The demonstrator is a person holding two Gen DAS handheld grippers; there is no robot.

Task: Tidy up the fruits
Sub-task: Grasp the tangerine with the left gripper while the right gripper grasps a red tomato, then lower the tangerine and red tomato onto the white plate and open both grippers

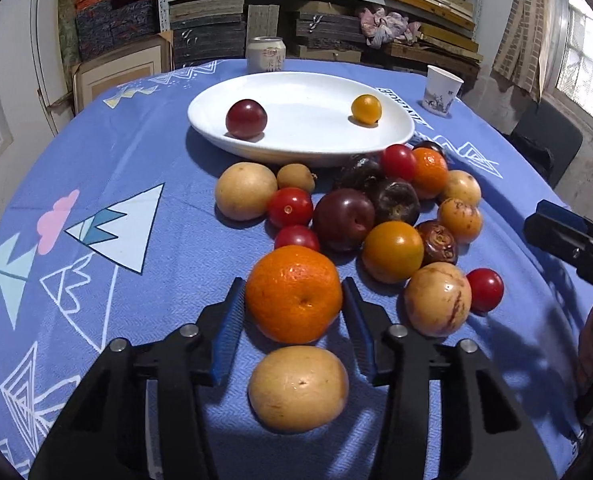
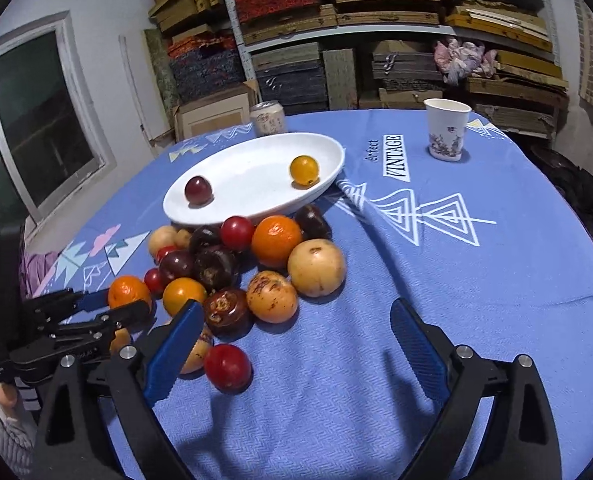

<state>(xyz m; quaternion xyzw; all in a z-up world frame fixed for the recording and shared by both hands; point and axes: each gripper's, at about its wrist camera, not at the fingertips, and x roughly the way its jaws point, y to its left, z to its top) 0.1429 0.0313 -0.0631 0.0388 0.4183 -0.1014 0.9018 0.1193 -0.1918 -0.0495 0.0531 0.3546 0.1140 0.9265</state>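
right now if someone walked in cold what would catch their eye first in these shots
Probably the heap of mixed fruit on the blue tablecloth, just in front of the white plate, which holds only a dark red fruit and a small yellow one. Next, the left gripper, its blue pads either side of a big orange at the heap's near edge.

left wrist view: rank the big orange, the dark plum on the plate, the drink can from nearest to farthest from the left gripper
1. Big orange, right between the left gripper fingers.
2. Dark plum, on the left of the white plate.
3. Drink can, behind the plate at the table's far edge.
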